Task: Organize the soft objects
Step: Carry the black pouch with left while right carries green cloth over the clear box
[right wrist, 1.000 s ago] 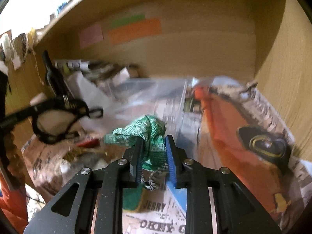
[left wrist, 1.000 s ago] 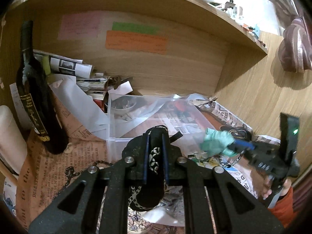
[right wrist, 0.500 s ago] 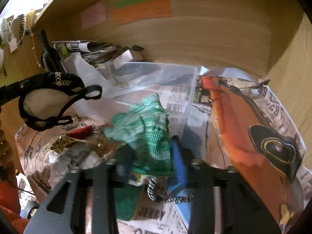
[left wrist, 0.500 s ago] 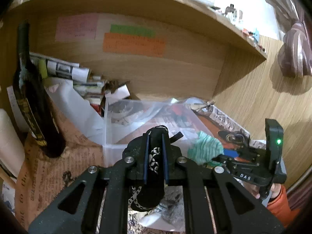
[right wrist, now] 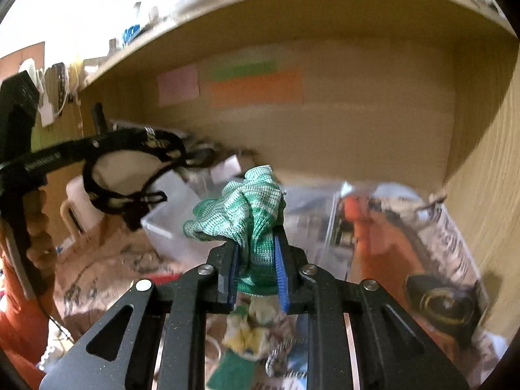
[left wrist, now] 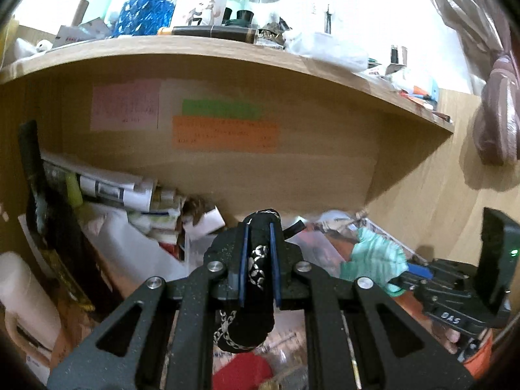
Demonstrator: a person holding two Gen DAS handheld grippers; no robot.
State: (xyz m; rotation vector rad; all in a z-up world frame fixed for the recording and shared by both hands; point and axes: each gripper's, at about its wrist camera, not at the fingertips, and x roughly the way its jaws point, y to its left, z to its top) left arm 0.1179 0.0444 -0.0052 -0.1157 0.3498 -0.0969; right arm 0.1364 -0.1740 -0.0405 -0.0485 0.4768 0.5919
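A curved wooden shelf (left wrist: 227, 55) spans the top, crowded along its edge with jars and small bottles, among them a jar of blue yarn (left wrist: 144, 13); on the wooden back panel (left wrist: 308, 169) under it sit a pink paper note (left wrist: 125, 109), a green strip (left wrist: 221, 109) and, just below that, a long orange note (left wrist: 226, 138); a dark glass wine bottle (left wrist: 42, 201) stands upright at the left side; rolled newspapers (left wrist: 110, 188) lie against the panel's foot; a clear plastic box (right wrist: 312, 208) sits on printed newspaper (right wrist: 455, 247) towards the right wall.
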